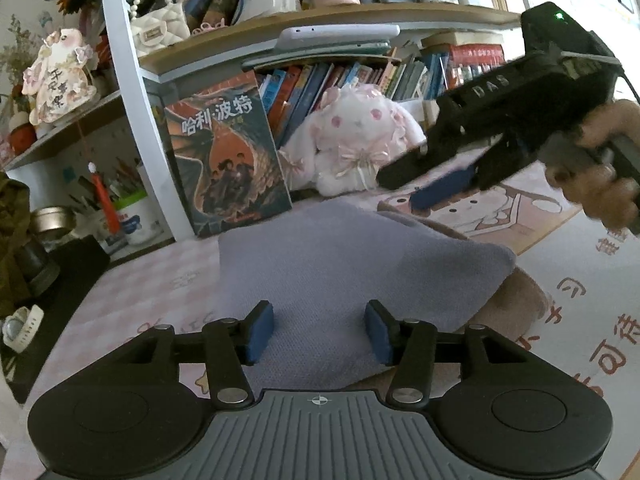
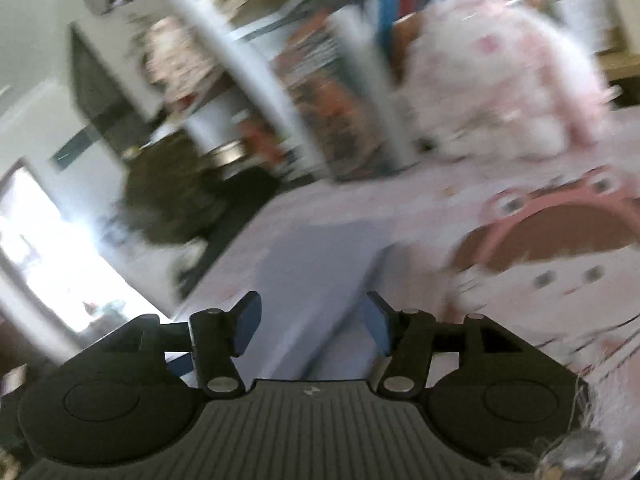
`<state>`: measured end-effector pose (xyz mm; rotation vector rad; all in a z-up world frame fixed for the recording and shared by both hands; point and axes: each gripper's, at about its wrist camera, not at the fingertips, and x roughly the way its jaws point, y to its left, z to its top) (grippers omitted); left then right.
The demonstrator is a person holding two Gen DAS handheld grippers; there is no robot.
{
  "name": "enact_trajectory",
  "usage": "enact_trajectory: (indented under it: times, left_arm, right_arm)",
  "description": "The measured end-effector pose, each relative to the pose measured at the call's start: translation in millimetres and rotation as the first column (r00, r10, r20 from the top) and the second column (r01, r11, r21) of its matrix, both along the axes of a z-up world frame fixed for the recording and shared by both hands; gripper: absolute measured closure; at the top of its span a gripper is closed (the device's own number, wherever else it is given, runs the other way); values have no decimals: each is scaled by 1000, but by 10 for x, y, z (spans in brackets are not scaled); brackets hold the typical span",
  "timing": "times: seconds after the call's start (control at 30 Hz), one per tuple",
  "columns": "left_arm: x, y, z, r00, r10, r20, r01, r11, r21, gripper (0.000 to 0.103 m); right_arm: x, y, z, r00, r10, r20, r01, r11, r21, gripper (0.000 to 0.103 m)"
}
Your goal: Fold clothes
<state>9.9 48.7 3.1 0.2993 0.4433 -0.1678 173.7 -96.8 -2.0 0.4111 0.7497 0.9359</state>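
Left tool (image 1: 319,332) open above ribbed grey garment (image 1: 340,264).

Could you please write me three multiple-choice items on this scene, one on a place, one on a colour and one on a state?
1. Where does the plush rabbit sit?
A. in front of the books on the lower shelf
B. on the folded garment
C. inside the white handbag

2. What colour is the folded garment?
A. red
B. grey-lavender
C. green

3. How do the left tongs stand?
A. shut on the garment
B. open, holding nothing
C. shut on a book

Answers: 1 A, it leans against the row of books behind the garment; 2 B, the cloth reads pale grey-purple; 3 B, a wide gap between the pads shows bare cloth.
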Motion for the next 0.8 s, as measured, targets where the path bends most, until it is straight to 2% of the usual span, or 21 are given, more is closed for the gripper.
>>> enact_trajectory:
  times: [0.1, 0.17, 0.2, 0.23, 0.33, 0.4, 0.53, 0.6, 0.8]
  left_arm:
    - [-76, 63, 93, 999, 25, 44, -23, 999, -42, 50]
    - [-177, 129, 174, 995, 47, 92, -41, 997, -68, 50]
    - [-225, 159, 208, 993, 55, 106, -47, 996, -71, 50]
    - [-274, 189, 242, 991, 62, 121, -54, 996, -74, 50]
    - [-401, 260, 320, 985, 79, 154, -68, 995, -72, 50]
    - [-459, 281, 335, 984, 79, 160, -71, 996, -56, 50]
    - [-412, 279, 283, 990, 62, 124, -54, 996, -69, 50]
    - [-378, 261, 237, 993, 56, 103, -49, 997, -67, 50]
    - [-278, 206, 97, 999, 36, 39, -33, 997, -63, 50]
  right_arm:
    - [-116, 261, -55, 999, 30, -18, -31, 996, -88, 50]
    - [-168, 374, -85, 1000, 27, 9, -26, 988, -153, 74]
    - [-197, 409, -78, 999, 28, 28, -23, 985, -169, 89]
    - [-248, 391, -10, 998, 25, 50, -18, 989, -150, 92]
    - [-533, 202, 321, 982, 47, 180, -44, 999, -21, 92]
    - [-686, 99, 362, 980, 42, 193, -47, 999, 18, 92]
    - [-653, 110, -103, 993, -1, 117, 21, 986, -165, 92]
    - [-551, 30, -279, 998, -7, 55, 13, 994, -112, 92]
    - [-636, 63, -166, 995, 7, 101, 11, 984, -177, 89]
